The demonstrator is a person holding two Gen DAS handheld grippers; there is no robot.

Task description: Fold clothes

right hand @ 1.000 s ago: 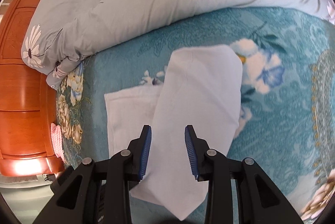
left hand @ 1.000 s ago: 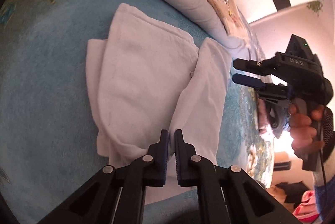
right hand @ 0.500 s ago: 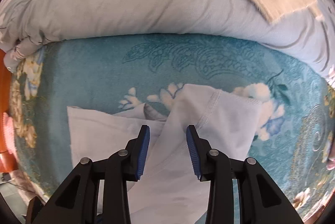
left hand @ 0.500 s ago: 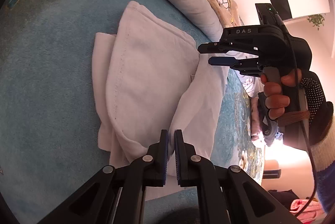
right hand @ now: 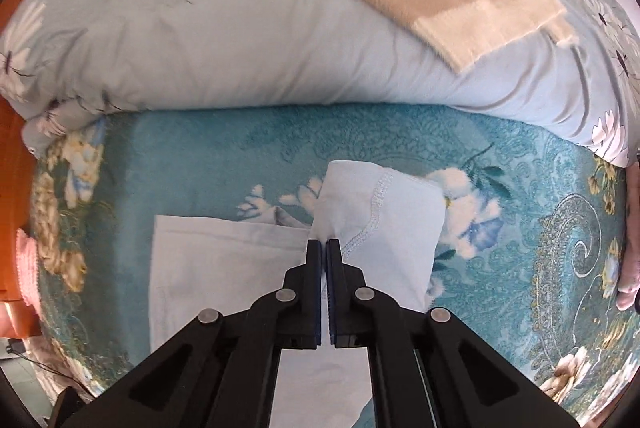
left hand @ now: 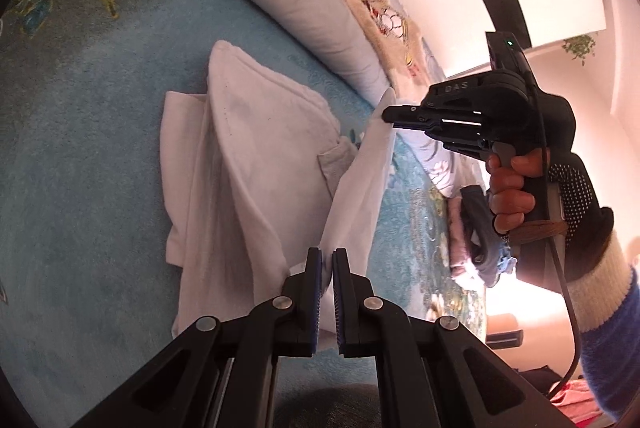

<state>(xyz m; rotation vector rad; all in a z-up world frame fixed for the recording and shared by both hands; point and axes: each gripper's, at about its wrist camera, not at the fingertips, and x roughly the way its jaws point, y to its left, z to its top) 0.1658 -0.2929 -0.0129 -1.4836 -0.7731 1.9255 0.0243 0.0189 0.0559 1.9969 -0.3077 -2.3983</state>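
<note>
White garment (left hand: 256, 164): right gripper (right hand: 324, 248), open earlier, now pinches it.

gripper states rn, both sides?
Left gripper: shut on the near edge of the white cotton garment.
Right gripper: shut on the far edge of the same garment, lifting it off the teal floral blanket.

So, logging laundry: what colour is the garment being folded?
White or very pale blue, plain; the garment shows best in the right wrist view.
</note>
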